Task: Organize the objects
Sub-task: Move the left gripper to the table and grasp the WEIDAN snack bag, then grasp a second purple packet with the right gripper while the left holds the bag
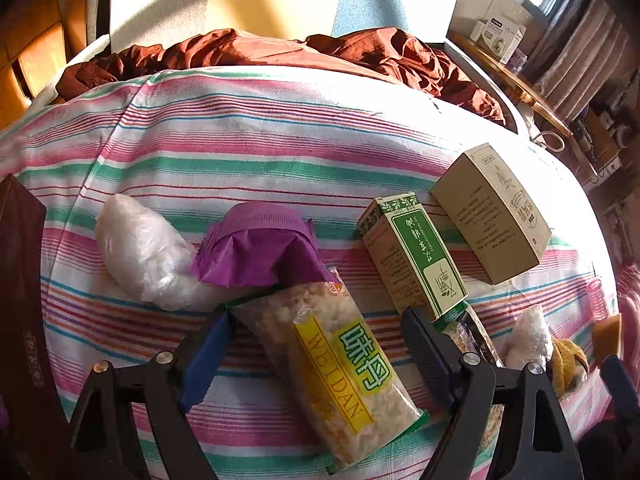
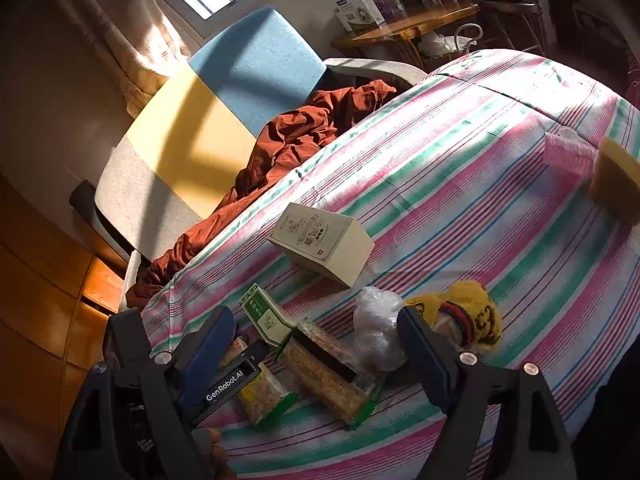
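The left tongs [image 1: 320, 336] are standing wide over a striped sheet [image 1: 260, 148] on a bed, their pads either side of a clear snack packet [image 1: 332, 376] printed WEIDAN, not pressing it. A purple wrapper [image 1: 260, 252] is lying over that packet's far end, with a white plastic bag [image 1: 140, 252] just beside it. A green box [image 1: 412, 256] and a beige box [image 1: 492, 212] are lying side by side further right. The right tongs [image 2: 316, 340] are also gaping wide, holding nothing, hanging above a second snack packet [image 2: 332, 376] and a crumpled clear bag [image 2: 376, 328] (a yellow knitted item [image 2: 476, 312] is sitting just beyond the right pad). A rust-coloured cloth [image 1: 360, 52] is bunched at the bed's far edge.
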Available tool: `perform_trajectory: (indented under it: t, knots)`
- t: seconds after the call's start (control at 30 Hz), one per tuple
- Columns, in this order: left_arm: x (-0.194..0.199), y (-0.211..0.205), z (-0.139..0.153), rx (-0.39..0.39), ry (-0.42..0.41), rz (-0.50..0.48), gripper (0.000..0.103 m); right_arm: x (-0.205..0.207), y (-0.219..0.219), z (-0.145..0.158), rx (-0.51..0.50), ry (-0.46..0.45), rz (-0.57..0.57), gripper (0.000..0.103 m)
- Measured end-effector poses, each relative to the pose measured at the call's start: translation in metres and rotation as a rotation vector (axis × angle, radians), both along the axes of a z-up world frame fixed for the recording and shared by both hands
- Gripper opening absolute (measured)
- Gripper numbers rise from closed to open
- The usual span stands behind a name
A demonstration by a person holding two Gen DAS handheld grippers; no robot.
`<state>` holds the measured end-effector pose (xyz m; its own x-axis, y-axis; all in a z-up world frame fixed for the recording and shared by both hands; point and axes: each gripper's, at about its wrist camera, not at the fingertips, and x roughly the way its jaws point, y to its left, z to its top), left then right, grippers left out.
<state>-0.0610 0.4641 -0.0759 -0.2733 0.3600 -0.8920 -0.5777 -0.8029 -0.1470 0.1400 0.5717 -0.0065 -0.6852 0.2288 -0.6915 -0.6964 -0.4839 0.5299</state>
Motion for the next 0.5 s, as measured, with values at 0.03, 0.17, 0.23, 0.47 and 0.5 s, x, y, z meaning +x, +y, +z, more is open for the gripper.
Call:
perform_trajectory:
  t: [0.03, 0.17, 0.23, 0.47, 0.5]
  knots:
    - [0.004, 0.001, -0.001, -0.010, 0.029, -0.018, 0.083, 0.001, 0.001, -0.001, -0.007, 0.001, -0.003, 0.086]
    - [0.024, -0.011, -0.005, -0.024, 0.173, -0.127, 0.058, 0.000, 0.002, -0.001, -0.008, -0.002, -0.001, 0.085]
    - [0.031, -0.028, -0.004, 0.006, 0.182, -0.149, 0.048, -0.003, 0.000, -0.001, 0.000, -0.010, 0.011, 0.085]
    - [0.082, -0.086, -0.007, 0.078, 0.248, -0.262, 0.047, -0.020, -0.009, -0.007, -0.008, -0.042, 0.107, 0.085]
    - [0.089, -0.093, -0.007, 0.086, 0.263, -0.283, 0.047, -0.026, -0.012, -0.009, -0.014, -0.050, 0.136, 0.085]
